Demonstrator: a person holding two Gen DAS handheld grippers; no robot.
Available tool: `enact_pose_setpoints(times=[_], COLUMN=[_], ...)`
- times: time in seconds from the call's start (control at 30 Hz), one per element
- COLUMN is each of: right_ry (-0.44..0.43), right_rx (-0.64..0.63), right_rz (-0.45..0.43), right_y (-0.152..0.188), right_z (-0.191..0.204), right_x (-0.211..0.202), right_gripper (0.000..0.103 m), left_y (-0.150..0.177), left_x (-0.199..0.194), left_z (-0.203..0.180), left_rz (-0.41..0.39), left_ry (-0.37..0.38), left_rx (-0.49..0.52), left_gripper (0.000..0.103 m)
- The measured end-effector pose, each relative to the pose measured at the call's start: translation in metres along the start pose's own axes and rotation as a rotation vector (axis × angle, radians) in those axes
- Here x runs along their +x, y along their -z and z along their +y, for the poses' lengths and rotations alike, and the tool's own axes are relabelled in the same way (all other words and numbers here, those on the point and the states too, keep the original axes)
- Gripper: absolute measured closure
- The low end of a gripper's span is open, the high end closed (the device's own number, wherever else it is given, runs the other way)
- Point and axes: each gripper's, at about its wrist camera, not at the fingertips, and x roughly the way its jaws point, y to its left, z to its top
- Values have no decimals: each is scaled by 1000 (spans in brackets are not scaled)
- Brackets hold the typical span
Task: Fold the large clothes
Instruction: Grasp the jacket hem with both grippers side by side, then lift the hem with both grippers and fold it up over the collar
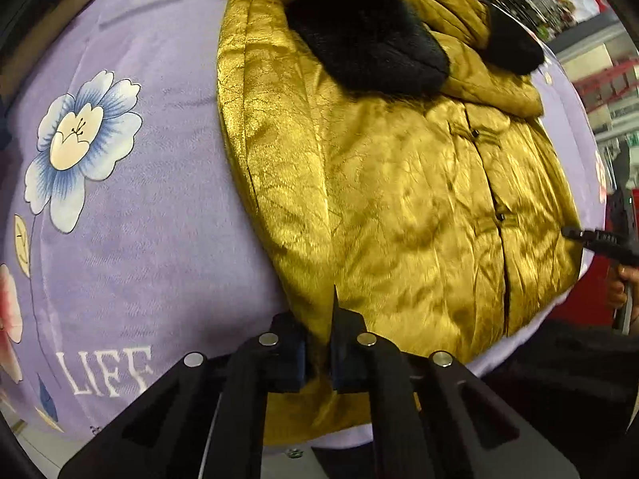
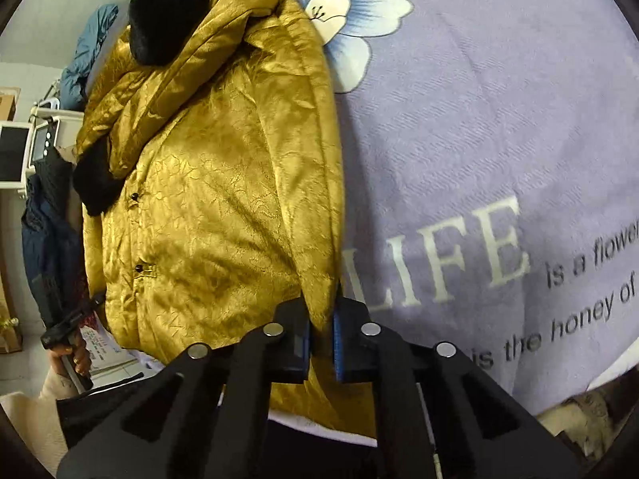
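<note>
— Jacket (image 1: pixel 399 199): the gold quilted one lay spread on the lilac blanket (image 1: pixel 159 239), its black fur collar (image 1: pixel 367 36) at the far end. How much of it was hidden?

— Its near hem ran under both tools and off the blanket's edge, so that corner could not be made out. In the right wrist view the jacket (image 2: pixel 215 183) covered part of a printed blue flower (image 2: pixel 351 12), and the fisheye rim cut off the grey lettering beside the white word "LIFE" (image 2: pixel 435 255).

— And the tongs?

— The left gripper (image 1: pixel 319 359) was clamped on a fold of the jacket's hem, cloth pinched between its blue-lined fingers (image 1: pixel 345 355). The right gripper (image 2: pixel 321 347) gripped the jacket's side edge the same way.

— Anything else around?

— In the left wrist view the other tool's tip (image 1: pixel 591 237) sat at the jacket's far side. Beyond the blanket hung a blue garment (image 2: pixel 88 56), near white equipment with dark screens (image 2: pixel 16 155).
</note>
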Motion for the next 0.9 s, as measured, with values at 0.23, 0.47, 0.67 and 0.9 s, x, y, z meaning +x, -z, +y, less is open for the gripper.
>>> enact_pose_setpoints(times=[0.23, 0.47, 0.67, 0.9], right_ry=[-11, -13, -147, -324], right_rx=[-3, 58, 36, 50], right_rz=[43, 78, 2, -138], right_y=[26, 37, -3, -105], right_z=[-10, -11, 13, 48], right_x=[-23, -12, -40, -72], right_gripper=[97, 97, 97, 97], left_y=[31, 16, -36, -140], left_x=[-14, -11, -54, -101], left_z=[15, 14, -13, 11], left_rz=[69, 75, -91, -311], left_ry=[9, 2, 3, -26], left_rx=[13, -63, 36, -7], left_gripper=[96, 97, 97, 97])
